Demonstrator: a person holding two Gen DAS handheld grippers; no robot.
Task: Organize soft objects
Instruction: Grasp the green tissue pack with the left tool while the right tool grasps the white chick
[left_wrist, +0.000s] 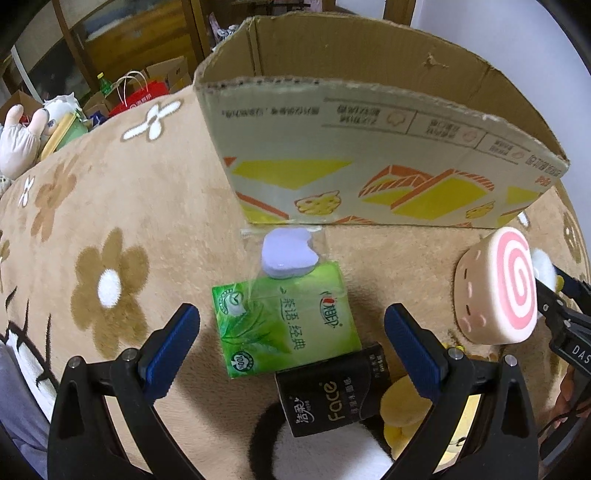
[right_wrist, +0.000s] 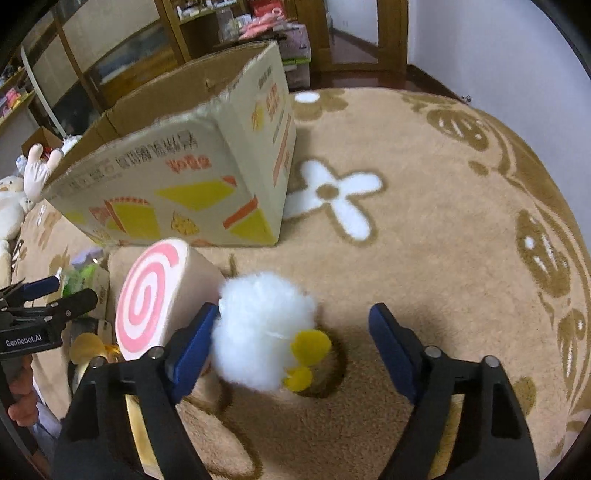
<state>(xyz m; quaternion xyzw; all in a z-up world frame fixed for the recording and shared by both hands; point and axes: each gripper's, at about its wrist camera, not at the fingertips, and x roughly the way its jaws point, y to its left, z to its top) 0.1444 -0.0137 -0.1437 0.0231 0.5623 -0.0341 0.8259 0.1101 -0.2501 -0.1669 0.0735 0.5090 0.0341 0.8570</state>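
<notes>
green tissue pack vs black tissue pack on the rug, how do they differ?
Colour: the green tissue pack is bright green with a leaf print; the black tissue pack is black with "Face" lettering. Cover: a bagged lilac sponge overlaps the green pack's far end; the black pack's top is bare. The green pack looks larger. Both lie flat on the rug, corners meeting.

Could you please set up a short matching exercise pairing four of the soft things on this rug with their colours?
Things:
1. tissue pack
2. swirl cushion
3. fluffy duck
4. sponge in a clear bag

Colours:
A. white with yellow feet
B. pale purple
C. green
D. cream with a pink spiral

Pairs: 1-C, 2-D, 3-A, 4-B
</notes>
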